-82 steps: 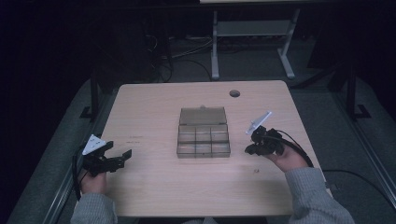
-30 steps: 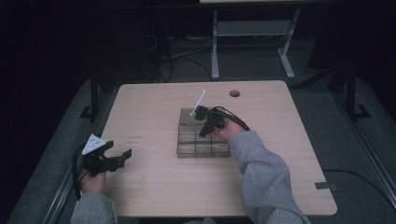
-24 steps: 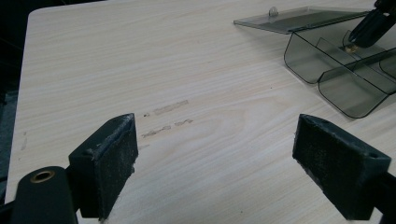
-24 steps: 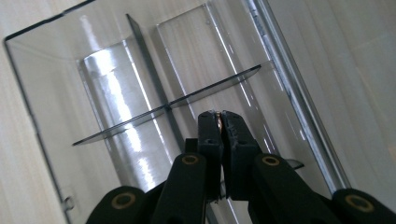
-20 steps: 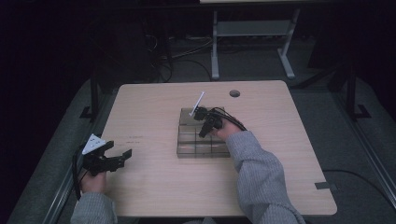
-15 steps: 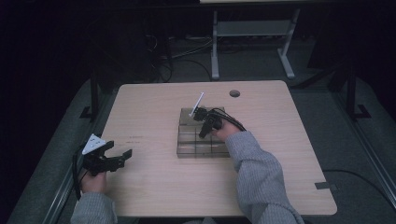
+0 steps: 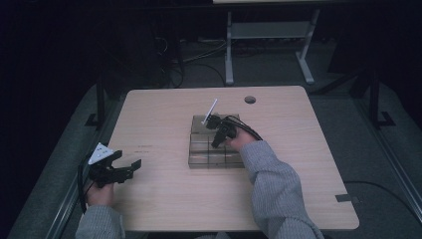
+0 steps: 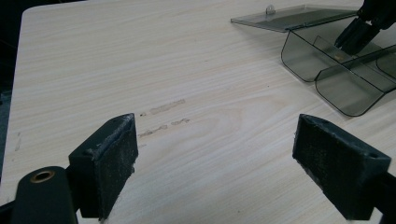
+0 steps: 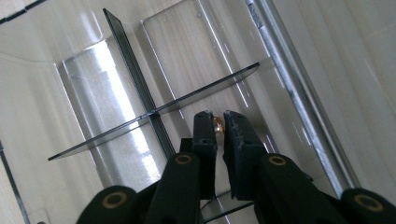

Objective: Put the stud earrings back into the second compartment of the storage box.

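A smoky clear compartment box [image 7: 199, 160] lies in the middle of the table with its lid [image 8: 289, 17] folded open at the back. My right gripper [image 7: 216, 143] reaches down into one of its rear compartments. In the right gripper view its jaws stand almost together, and the right gripper [image 9: 219, 116] is shut on a small brass-coloured piece [image 9: 218, 126] just above the compartment floor, beside the crossing dividers [image 9: 154, 114]. My left gripper [image 7: 130, 168] rests near the table's front left, open, with bare wood between its pads [image 8: 109, 158].
The box [image 8: 348, 95] sits to the right of and beyond the left gripper, with the right gripper [image 8: 349, 43] dipping into it. A cable hole [image 7: 250, 99] marks the table's far side. A metal stand [image 7: 268, 37] is on the floor behind.
My right hand has travelled from the table's right side to the box and lowered the gripper into a compartment. The left gripper has stayed put.
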A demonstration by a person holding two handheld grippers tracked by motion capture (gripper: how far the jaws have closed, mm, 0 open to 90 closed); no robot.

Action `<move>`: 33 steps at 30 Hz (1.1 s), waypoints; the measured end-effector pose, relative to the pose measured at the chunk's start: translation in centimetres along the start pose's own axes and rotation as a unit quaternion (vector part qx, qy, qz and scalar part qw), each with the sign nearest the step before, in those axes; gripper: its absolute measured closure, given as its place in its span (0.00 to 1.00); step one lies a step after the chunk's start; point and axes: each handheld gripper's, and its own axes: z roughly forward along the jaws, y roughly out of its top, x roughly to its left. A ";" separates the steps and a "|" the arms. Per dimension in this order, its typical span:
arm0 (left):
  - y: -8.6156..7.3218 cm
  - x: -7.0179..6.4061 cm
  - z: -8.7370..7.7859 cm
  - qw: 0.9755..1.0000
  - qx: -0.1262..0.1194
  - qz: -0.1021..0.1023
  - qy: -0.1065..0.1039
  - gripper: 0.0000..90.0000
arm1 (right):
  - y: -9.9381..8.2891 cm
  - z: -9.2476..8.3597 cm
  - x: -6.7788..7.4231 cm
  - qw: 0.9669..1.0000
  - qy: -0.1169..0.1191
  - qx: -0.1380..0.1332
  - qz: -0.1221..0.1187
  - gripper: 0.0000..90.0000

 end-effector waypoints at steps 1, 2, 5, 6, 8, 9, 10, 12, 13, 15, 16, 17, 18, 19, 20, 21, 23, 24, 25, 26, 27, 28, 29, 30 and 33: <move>0.0 0.0 0.0 1.000 0.002 0.002 0.000 0.15 | 0.0 -0.1 0.0 1.000 0.001 -0.001 0.001 0.90; 0.0 0.0 0.0 1.000 0.001 0.001 -0.001 0.15 | -0.1 -0.2 0.0 1.000 0.000 -0.002 -0.001 0.88; 0.0 0.0 0.1 1.000 -0.001 0.001 -0.001 0.15 | -0.2 -0.7 0.0 1.000 -0.005 -0.007 0.001 0.86; 0.0 -0.1 0.1 1.000 0.000 0.001 -0.001 0.15 | -0.3 -0.9 0.0 1.000 -0.007 -0.008 0.001 0.85; 0.0 -0.1 0.1 1.000 0.001 0.003 -0.001 0.15 | -0.6 -1.4 0.1 1.000 -0.008 -0.010 0.000 0.83; 0.0 -0.1 0.1 1.000 0.001 0.003 -0.001 0.15 | -0.7 -1.6 0.1 1.000 -0.011 -0.011 0.000 0.82; 0.0 -0.1 0.1 1.000 0.001 0.003 -0.001 0.15 | -0.8 -1.9 0.2 1.000 -0.010 -0.013 0.000 0.81; 0.0 -0.1 0.1 1.000 0.001 0.003 -0.002 0.15 | -1.2 -2.3 0.3 1.000 -0.008 -0.011 -0.003 0.79; 0.0 -0.1 0.2 1.000 0.000 0.004 -0.002 0.15 | -1.4 -2.6 0.4 1.000 -0.012 -0.015 -0.005 0.78; 0.0 -0.1 0.1 1.000 0.003 0.006 -0.001 0.15 | -2.0 -3.0 0.3 1.000 -0.007 -0.021 0.000 0.76; 0.0 -0.2 0.2 1.000 0.002 0.005 -0.001 0.15 | -2.3 -3.2 0.3 1.000 -0.008 -0.021 0.000 0.75; 0.0 -0.2 0.2 1.000 0.001 0.005 -0.001 0.15 | -2.7 -3.4 0.3 1.000 -0.007 -0.022 0.003 0.75; -0.1 -0.2 0.2 1.000 0.002 0.005 -0.001 0.15 | -3.0 -3.5 0.3 1.000 -0.007 -0.023 0.004 0.74; -0.1 -0.2 0.2 1.000 0.003 0.006 0.000 0.15 | -3.4 -3.6 0.2 1.000 -0.006 -0.022 0.006 0.73; 0.0 -0.2 0.2 1.000 0.005 0.007 0.000 0.15 | -3.7 -3.8 0.2 1.000 -0.007 -0.023 0.007 0.72; -0.1 -0.2 0.2 1.000 0.004 0.007 0.000 0.15 | -4.1 -4.0 0.2 1.000 -0.008 -0.025 0.007 0.72; -0.1 -0.2 0.2 1.000 0.005 0.007 -0.001 0.15 | -4.9 -4.3 0.1 0.999 -0.006 -0.030 0.011 0.70; -0.1 -0.2 0.2 1.000 0.006 0.007 0.000 0.15 | -5.2 -4.6 0.1 0.999 -0.004 -0.033 0.013 0.70; -0.1 -0.3 0.2 1.000 0.006 0.008 0.000 0.15 | -5.6 -4.7 0.1 0.999 -0.004 -0.036 0.015 0.69; -0.1 -0.3 0.2 1.000 0.007 0.009 0.001 0.15 | -5.9 -4.9 0.1 0.999 -0.004 -0.034 0.018 0.68; -0.1 -0.3 0.2 1.000 0.007 0.009 0.001 0.15 | -6.2 -5.1 0.1 0.999 -0.007 -0.031 0.019 0.68; -0.1 -0.3 0.2 1.000 0.009 0.010 0.001 0.15 | -6.5 -5.3 0.1 0.999 -0.009 -0.032 0.017 0.68; -0.1 -0.3 0.2 1.000 0.009 0.010 0.001 0.15 | -7.0 -5.7 0.1 0.999 -0.008 -0.041 0.019 0.68; -0.1 -0.3 0.3 1.000 0.009 0.010 0.001 0.15 | -7.3 -5.9 0.1 0.999 -0.006 -0.043 0.023 0.67; -0.1 -0.3 0.3 1.000 0.008 0.013 0.002 0.15 | -8.2 -6.2 0.2 0.999 -0.009 -0.047 0.023 0.67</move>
